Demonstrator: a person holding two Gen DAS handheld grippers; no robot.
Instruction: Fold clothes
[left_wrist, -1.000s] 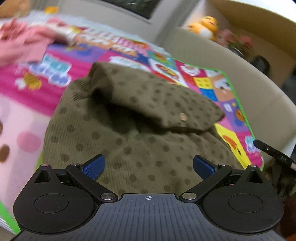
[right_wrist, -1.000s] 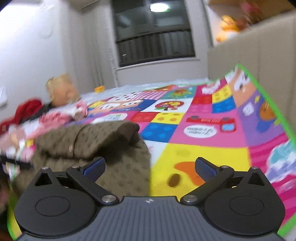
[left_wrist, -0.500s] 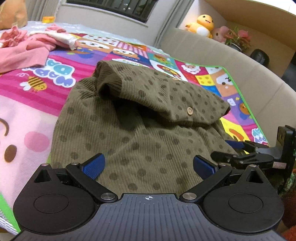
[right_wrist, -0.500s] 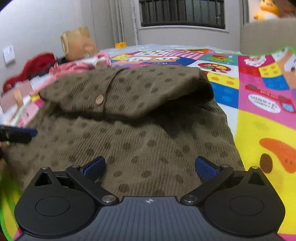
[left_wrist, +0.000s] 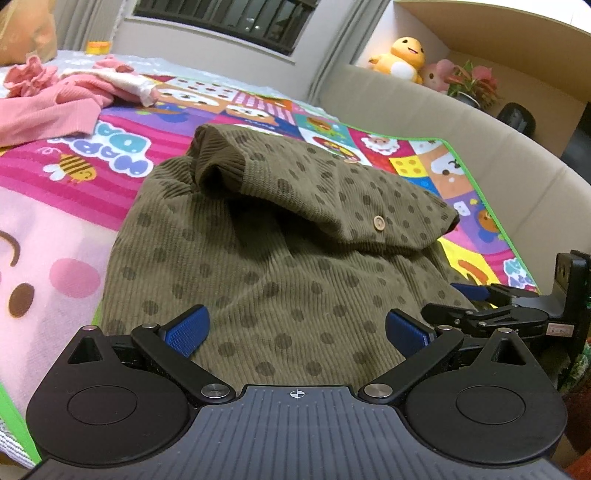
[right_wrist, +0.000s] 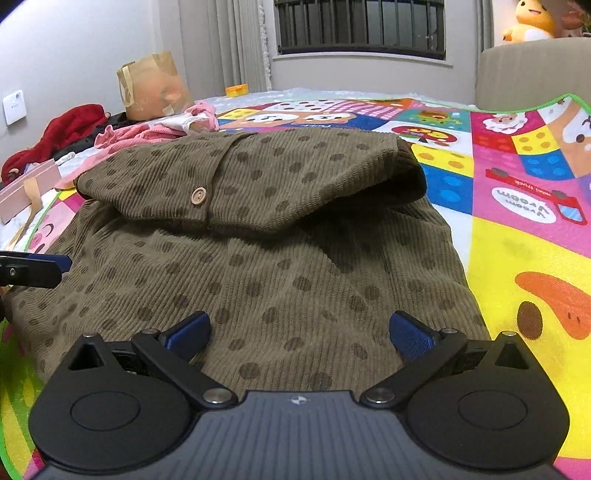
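On mat: 1 olive garment, 2 open tongs.

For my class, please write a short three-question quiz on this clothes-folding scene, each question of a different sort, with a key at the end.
1. True or false: the left claw is shut on the olive dotted garment.
2. Multiple choice: where do the pink clothes lie relative to the olive dotted garment in the left wrist view? A) on top of it B) beyond it to the left, apart on the play mat C) inside it
3. Fill in: the folded-over top layer of the garment shows one round pale ____.

Key: 1 false, both the left claw and the right claw are open with nothing between the fingers; 2 B; 3 button.
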